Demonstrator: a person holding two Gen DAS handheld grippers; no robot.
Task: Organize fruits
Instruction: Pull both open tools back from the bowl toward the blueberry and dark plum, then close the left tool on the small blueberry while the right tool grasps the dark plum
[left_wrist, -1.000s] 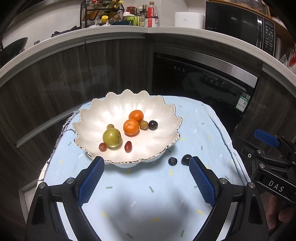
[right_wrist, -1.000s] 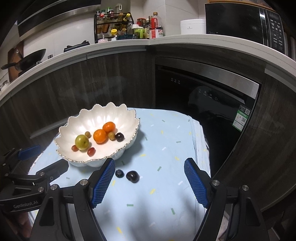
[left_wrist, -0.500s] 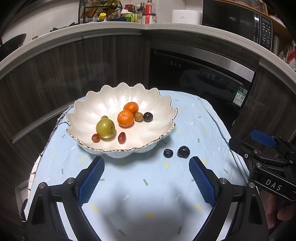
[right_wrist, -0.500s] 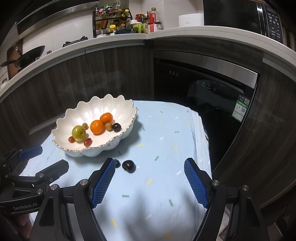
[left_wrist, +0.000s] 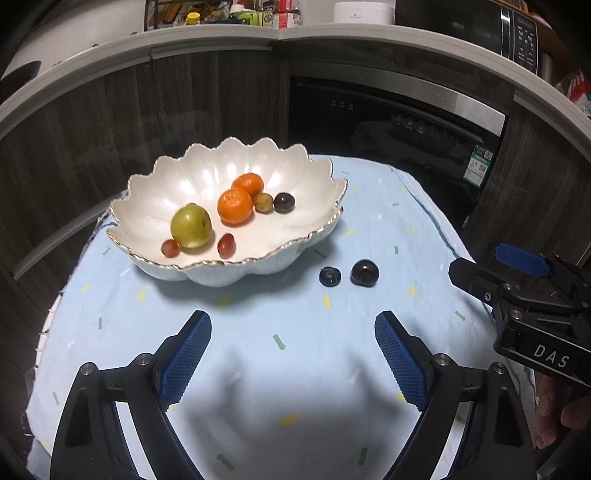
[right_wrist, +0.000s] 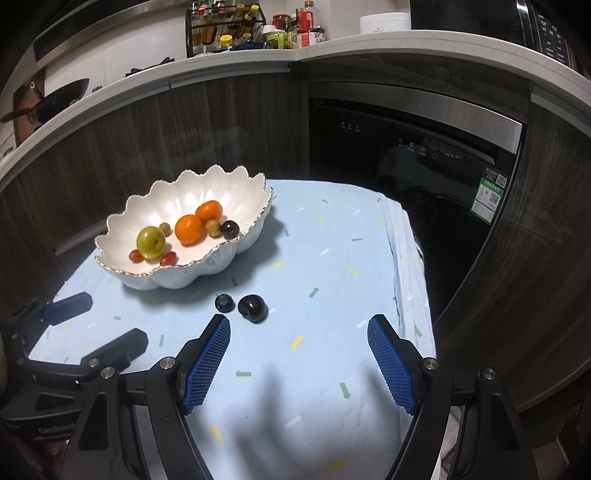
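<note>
Scalloped white bowl (left_wrist: 147, 192) at left on the blue-clothed counter (left_wrist: 295, 369), holding oranges, green fruit (left_wrist: 191, 226), grapes. Just right of it: blueberry (right_wrist: 224, 303), dark plum (right_wrist: 253, 308), close together. Left claw (left_wrist: 293, 328) spread, empty; right claw (right_wrist: 298, 333) likewise.

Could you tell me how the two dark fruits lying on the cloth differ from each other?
The dark plum is clearly bigger than the blueberry. The plum looks glossy and deep reddish-black, while the blueberry is duller and bluish. The plum lies farther from the white bowl, the blueberry nearer to it. Both are round, rest side by side on the blue cloth outside the bowl, and neither is held.
</note>
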